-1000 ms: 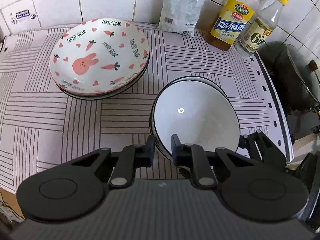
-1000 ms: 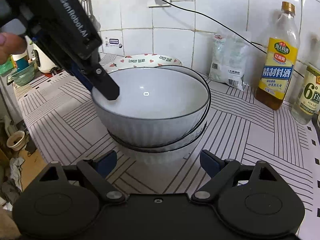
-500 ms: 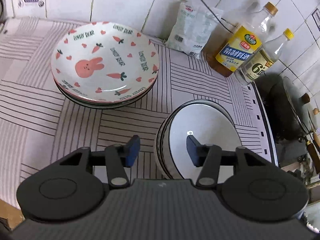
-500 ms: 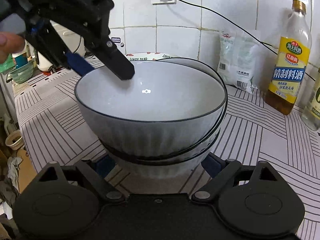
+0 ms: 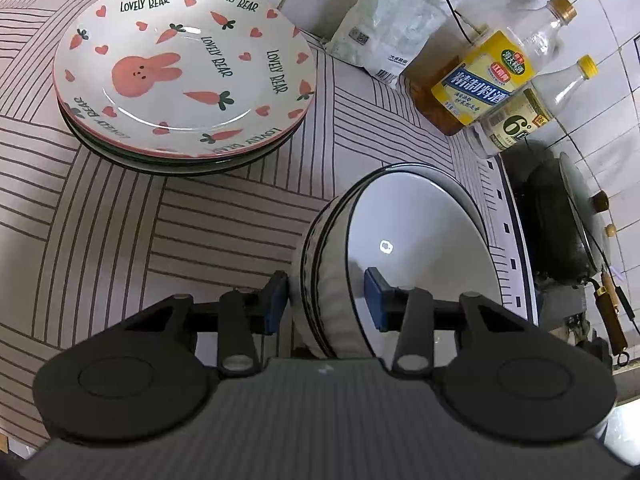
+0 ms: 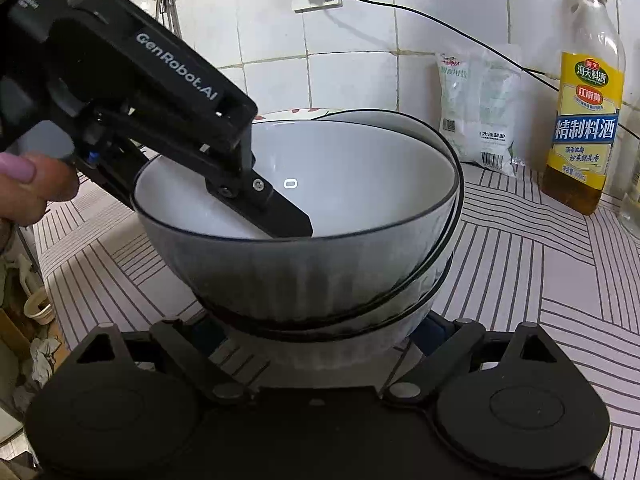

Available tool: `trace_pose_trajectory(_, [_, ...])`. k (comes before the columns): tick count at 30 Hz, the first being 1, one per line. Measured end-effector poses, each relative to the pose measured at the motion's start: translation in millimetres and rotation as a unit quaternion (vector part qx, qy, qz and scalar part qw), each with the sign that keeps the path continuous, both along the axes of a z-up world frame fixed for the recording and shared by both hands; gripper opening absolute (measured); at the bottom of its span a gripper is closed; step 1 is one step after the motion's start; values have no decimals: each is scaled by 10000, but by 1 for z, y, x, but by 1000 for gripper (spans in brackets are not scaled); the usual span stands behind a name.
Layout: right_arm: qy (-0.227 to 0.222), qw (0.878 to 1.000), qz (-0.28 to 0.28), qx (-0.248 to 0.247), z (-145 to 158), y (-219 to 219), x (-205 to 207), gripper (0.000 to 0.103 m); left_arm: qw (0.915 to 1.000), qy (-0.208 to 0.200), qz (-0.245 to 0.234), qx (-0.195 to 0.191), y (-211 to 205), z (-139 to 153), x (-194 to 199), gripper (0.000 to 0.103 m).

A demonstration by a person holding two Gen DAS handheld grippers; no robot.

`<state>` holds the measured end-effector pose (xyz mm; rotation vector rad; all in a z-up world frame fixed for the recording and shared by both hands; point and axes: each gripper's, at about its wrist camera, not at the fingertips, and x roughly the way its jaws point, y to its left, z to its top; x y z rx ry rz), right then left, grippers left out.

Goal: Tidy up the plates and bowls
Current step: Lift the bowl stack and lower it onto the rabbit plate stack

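Observation:
A stack of white bowls with black rims [image 5: 416, 240] stands on the striped counter; it also shows in the right wrist view [image 6: 340, 208]. My left gripper [image 5: 326, 300] is open and straddles the near wall of the bowls, one finger outside, one finger [image 6: 280, 216] inside the top bowl. My right gripper [image 6: 316, 332] is open, low at the base of the stack, its fingertips hidden under the bowls. A stack of bunny-and-carrot plates [image 5: 184, 68] sits at the far left.
A white bag [image 5: 392, 28], a cooking wine bottle [image 5: 484, 80] and a vinegar bottle [image 5: 524, 116] stand against the tiled wall. A dark pan with lid [image 5: 568, 220] sits right of the counter edge. A cable [image 6: 440, 20] runs along the wall.
My left gripper has opened from nearly shut and has dropped over the bowl wall, one finger inside. My right gripper has moved in closer under the bowl stack.

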<state>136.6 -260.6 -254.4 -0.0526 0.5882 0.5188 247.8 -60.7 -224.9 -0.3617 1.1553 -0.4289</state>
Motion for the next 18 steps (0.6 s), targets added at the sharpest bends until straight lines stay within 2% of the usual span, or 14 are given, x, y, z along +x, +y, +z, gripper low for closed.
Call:
trace_pose_trajectory(6, [-16,10000,42,-65,1,3,0,95,9990,-161,-307,282,-3,7,-4,39])
trace_pose_trajectory(11, [-131,9999,-5,-77,7,11,-8,95,9984,-183,-410,355,4,16,-4,39])
trace_pose_trajectory(18, [-377,9993,0,39,40,26,-7,95,9976,-419,-419,356,25,55,3,39])
